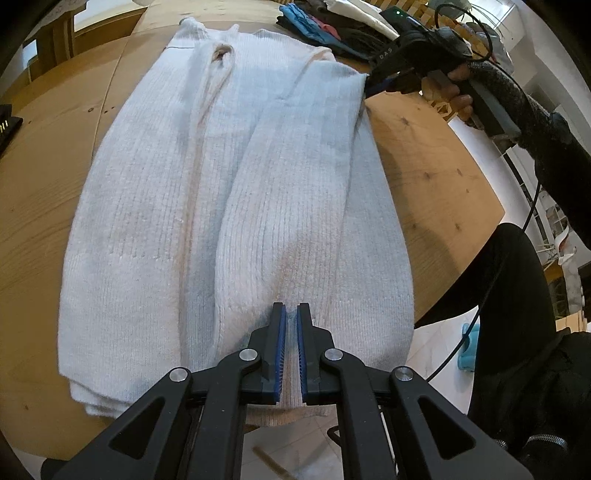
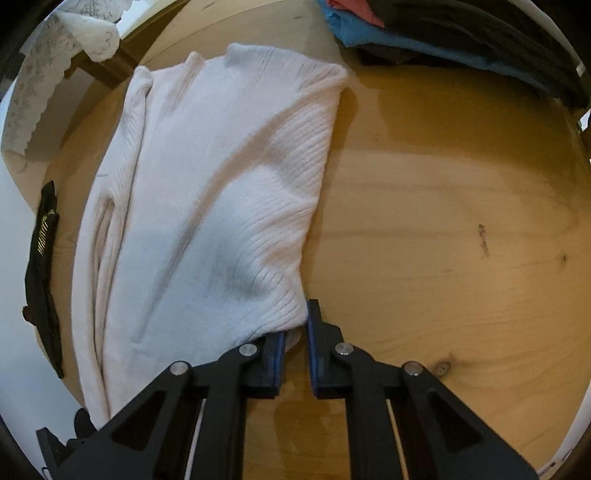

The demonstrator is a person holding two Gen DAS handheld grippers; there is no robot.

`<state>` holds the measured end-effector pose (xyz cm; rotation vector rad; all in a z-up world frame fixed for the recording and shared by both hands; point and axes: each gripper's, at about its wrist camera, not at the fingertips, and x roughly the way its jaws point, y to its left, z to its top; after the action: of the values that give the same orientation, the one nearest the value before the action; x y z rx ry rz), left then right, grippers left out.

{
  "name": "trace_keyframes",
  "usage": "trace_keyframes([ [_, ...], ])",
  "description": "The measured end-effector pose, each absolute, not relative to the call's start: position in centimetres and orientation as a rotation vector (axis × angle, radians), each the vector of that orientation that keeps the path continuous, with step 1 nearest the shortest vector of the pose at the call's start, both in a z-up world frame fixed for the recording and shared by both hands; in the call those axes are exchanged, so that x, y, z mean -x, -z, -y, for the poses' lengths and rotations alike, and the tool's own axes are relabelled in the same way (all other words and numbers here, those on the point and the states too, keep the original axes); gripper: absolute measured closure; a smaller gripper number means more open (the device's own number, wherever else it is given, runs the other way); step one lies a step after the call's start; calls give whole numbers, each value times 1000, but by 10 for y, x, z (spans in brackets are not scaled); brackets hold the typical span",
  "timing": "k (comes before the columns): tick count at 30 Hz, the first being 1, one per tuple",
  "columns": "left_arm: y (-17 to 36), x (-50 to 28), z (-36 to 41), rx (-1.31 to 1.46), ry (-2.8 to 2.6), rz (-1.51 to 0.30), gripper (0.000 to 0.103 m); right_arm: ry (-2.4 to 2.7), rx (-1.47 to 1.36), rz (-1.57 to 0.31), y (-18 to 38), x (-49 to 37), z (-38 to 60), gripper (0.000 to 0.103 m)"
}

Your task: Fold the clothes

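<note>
A white ribbed knit sweater (image 1: 221, 184) lies lengthwise on the round wooden table (image 1: 424, 166), its sleeves folded in over the body. My left gripper (image 1: 291, 306) sits at the near hem, shut, with knit fabric pinched in the narrow gap between its blue pads. My right gripper (image 1: 369, 90), held by a person's hand (image 1: 454, 85), is at the far right shoulder corner. In the right wrist view that corner of the sweater (image 2: 207, 184) drapes over the left finger and sits between the pads of the right gripper (image 2: 295, 321), which is shut on it.
A pile of dark, blue and red clothes (image 1: 321, 26) lies at the table's far edge, seen too as the clothes pile (image 2: 443, 29). A black item (image 2: 44, 266) rests at the left rim. Bare wood (image 2: 443, 221) lies right of the sweater. A person's dark-clad leg (image 1: 498, 295) is beside the table.
</note>
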<state>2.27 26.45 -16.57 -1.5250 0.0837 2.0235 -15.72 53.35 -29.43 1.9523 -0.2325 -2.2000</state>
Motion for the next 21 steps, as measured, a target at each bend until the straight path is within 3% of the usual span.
trace_keyframes([
  [3,157,-35,-265,1485,-2034,-153,99,2191,-1948,212,292,160,-529,93],
  [6,153,-48,-267,1453,-2025,-216,86,2182,-1934,188,288,163,-524,92],
  [10,165,-51,-272,1460,-2016,-281,86,2180,-1964,101,290,167,-523,92],
  [12,166,-49,-272,1452,-2017,-292,86,2167,-1977,107,292,167,-524,92],
  [15,166,-45,-270,1449,-2019,-298,97,2161,-1983,134,292,170,-526,91],
  [21,147,-42,-262,1463,-1958,-65,100,2134,-1999,207,294,177,-534,91],
])
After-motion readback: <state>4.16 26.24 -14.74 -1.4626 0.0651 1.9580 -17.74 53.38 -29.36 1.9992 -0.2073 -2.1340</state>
